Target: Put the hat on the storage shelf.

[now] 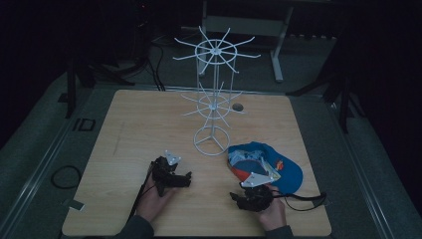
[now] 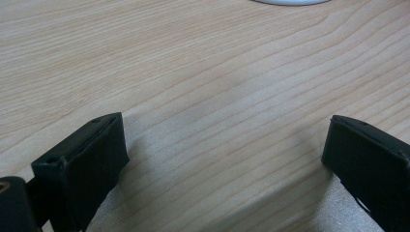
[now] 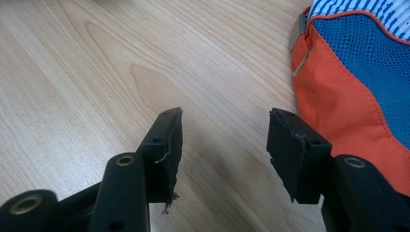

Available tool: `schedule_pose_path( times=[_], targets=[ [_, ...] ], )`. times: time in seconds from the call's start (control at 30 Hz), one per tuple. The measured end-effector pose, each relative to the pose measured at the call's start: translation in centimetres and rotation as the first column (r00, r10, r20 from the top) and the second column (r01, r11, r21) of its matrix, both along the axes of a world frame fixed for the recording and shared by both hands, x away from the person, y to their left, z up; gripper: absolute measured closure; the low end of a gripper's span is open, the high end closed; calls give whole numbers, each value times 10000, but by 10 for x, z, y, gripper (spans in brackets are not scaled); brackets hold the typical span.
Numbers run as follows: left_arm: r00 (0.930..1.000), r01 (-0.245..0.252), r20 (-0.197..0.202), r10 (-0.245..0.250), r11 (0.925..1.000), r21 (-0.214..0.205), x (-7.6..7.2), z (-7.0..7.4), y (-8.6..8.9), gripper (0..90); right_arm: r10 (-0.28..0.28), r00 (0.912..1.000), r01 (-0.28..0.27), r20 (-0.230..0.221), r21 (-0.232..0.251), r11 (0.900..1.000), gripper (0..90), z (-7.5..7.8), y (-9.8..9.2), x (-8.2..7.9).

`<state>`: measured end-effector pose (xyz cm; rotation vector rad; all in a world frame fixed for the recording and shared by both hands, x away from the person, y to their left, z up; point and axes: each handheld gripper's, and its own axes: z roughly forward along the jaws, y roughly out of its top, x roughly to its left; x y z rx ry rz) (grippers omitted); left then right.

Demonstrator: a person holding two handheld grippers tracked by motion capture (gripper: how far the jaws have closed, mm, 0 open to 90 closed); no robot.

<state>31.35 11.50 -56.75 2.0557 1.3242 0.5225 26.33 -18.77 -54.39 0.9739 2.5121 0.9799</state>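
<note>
My right gripper (image 1: 238,191) sits low over the table (image 1: 129,129) near the front edge, jaws parted with nothing between them, just bare wood showing in the gap in the right gripper view (image 3: 222,140). Released, not gripping. The cap (image 1: 271,167) lies just beside it, toward the table's right side: blue with an orange inner band and a striped patch, opening facing up. In the right gripper view the cap (image 3: 348,82) is right next to my right-hand pad (image 3: 290,150), orange fabric close alongside it; can't tell if it actually touches. No fabric between the pads.

My left gripper (image 1: 188,178) rests low at the front, left of the right one and well apart from the cap. Its jaws stand wide in the left gripper view (image 2: 222,159), only wood grain between the pads, holding nothing. My left hand (image 1: 154,199) wraps its handle from below; right hand (image 1: 272,211) does the same on the other. A cable (image 1: 303,201) trails off the right gripper toward the table's right edge.

White wire rack (image 1: 214,89) stands upright behind both grippers near the table's middle, two tiers of spoke arms on a pole with a ring base. The ring base is near the cap, apart from it. A curved white bit of that base (image 2: 290,2) shows at the top edge of the left gripper view.
</note>
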Motion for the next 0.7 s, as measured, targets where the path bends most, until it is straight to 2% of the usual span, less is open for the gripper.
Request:
schedule_pose_path(
  times=[0.27,0.37,0.5,0.7],
  targets=[
    [10000,-1,2,1,10000,0,0,0,0,26,-8,10000,8,24,-55,10000,445,5,-3,0],
    [10000,-1,5,1,10000,-5,0,0,0,26,162,9991,-171,-394,-218,9996,414,11,-6,5],
    [10000,-2,6,2,10000,-3,0,0,0,25,312,9982,-329,-506,-324,9989,418,13,-7,6],
    [10000,-3,7,3,10000,-5,0,0,0,25,634,9935,-676,-947,-418,9968,419,20,-11,7]
  ],
)
